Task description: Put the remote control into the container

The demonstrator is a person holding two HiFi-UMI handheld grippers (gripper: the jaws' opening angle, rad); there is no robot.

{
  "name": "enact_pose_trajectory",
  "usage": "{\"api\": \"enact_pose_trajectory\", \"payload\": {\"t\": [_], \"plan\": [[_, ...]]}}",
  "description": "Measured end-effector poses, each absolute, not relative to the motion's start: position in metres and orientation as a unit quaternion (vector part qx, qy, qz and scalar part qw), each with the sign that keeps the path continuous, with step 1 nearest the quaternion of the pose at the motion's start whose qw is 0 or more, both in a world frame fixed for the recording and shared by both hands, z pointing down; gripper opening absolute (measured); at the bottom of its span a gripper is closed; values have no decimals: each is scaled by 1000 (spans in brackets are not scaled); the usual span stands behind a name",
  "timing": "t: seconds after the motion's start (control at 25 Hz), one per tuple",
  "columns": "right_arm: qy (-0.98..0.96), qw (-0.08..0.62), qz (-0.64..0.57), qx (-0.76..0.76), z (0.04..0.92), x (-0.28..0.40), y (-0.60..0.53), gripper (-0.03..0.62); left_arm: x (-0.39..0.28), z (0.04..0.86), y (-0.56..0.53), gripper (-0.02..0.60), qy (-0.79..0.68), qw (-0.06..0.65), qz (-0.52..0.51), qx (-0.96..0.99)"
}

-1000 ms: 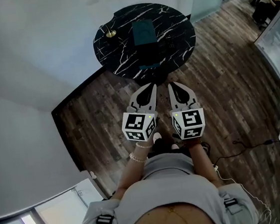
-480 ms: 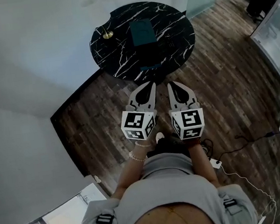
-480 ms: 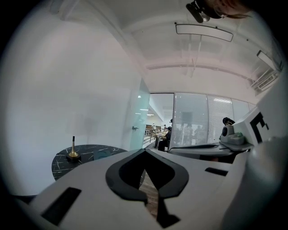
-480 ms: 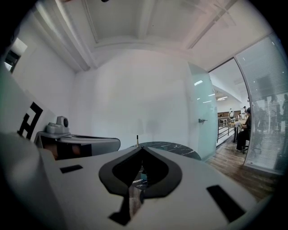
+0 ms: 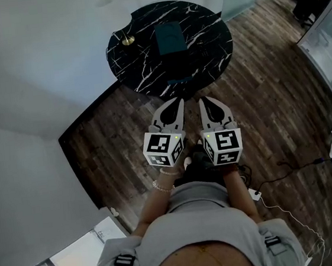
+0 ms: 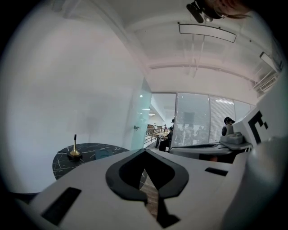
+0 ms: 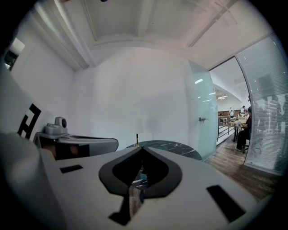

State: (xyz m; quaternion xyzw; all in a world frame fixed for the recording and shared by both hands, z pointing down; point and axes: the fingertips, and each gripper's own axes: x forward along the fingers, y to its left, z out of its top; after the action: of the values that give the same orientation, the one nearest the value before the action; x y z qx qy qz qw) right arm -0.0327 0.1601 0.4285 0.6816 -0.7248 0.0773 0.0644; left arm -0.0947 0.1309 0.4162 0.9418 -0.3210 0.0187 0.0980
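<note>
L tongs (image 5: pixel 181 100): shut, empty.
R tongs (image 5: pixel 201 100): shut, empty.
Risk: dark worktop (image 5: pixel 140 66) at 12 o'clock hides remote; mis-grab psbl.

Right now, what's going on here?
A person holds the left gripper and right gripper side by side, both shut and empty, aimed at a round black marble table ahead. On it sit a teal container, a small brass stand and, right of the container, what looks like the dark remote. Nothing is touched yet.
</note>
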Motion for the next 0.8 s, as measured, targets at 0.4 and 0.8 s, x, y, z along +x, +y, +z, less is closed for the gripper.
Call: {"api": "enact_pose_trajectory", "payload": {"t": [0.4,0.8], "plan": [[-741,65,82,664,430,-15,120,11,-74,419,96,2,-333,100,25,937],[-764,62,85,637,424,17,68,11,-35,413,49,2,-353,100,30,930]]}}
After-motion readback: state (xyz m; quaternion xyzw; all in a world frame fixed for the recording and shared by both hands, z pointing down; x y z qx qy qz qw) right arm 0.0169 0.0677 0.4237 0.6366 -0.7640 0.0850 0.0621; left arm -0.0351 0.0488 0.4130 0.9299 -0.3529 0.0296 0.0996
